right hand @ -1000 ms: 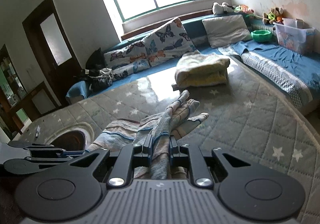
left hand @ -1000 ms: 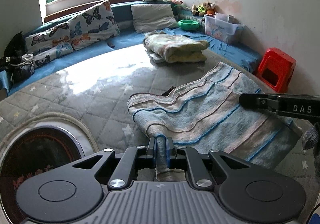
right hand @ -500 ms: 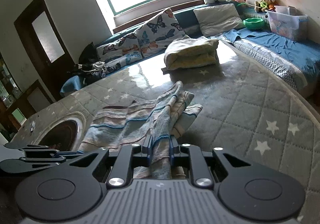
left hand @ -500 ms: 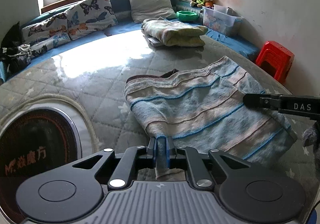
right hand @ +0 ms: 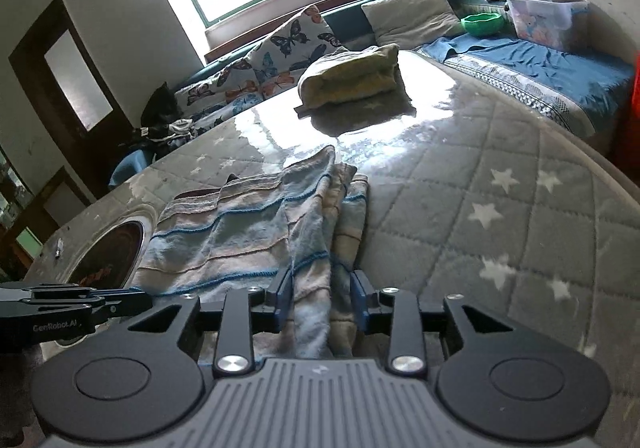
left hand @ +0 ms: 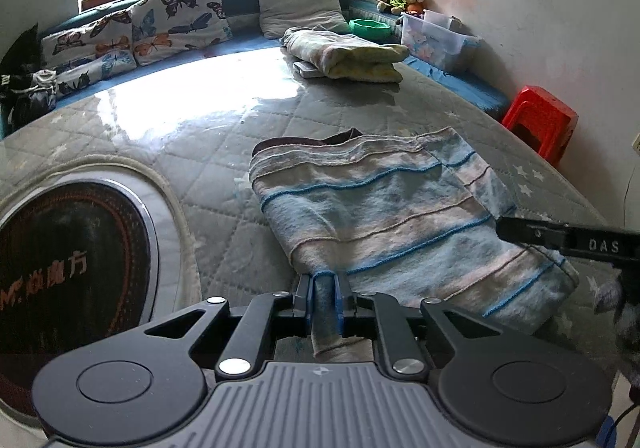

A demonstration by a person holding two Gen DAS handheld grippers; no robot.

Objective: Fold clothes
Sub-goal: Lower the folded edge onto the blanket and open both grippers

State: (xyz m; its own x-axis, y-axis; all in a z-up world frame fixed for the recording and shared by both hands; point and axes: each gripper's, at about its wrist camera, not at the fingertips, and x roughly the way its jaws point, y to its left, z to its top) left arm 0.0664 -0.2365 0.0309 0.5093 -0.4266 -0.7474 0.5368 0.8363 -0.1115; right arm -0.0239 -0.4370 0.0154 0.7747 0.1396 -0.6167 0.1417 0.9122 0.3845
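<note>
1. Grey quilted mattress (left hand: 224,152) with white stars, filling the middle of both views; window at the top, butterfly cushions (left hand: 176,24) upper left in the left view.
2. Striped blue-and-beige garment (left hand: 384,208) lying folded on the mattress, centre to right in the left view, lower centre in the right view (right hand: 248,232).
3. Left gripper (left hand: 323,298) at bottom centre of its view, blue pads narrow and pressing a fold of the garment's near edge while starting to part.
4. Right gripper (right hand: 320,300) at bottom centre of its view, jaws spreading, pads standing off both sides of a bunched ridge of garment between them; no squeeze visible.
5. Right gripper's black finger entering from the right edge of the left view, over the garment's right side.
6. Folded yellowish blanket (left hand: 344,54) farther back, upper centre.
7. Red stool (left hand: 540,120) at the right, green bowl (left hand: 370,28) and clear box (left hand: 436,40) upper right.
</note>
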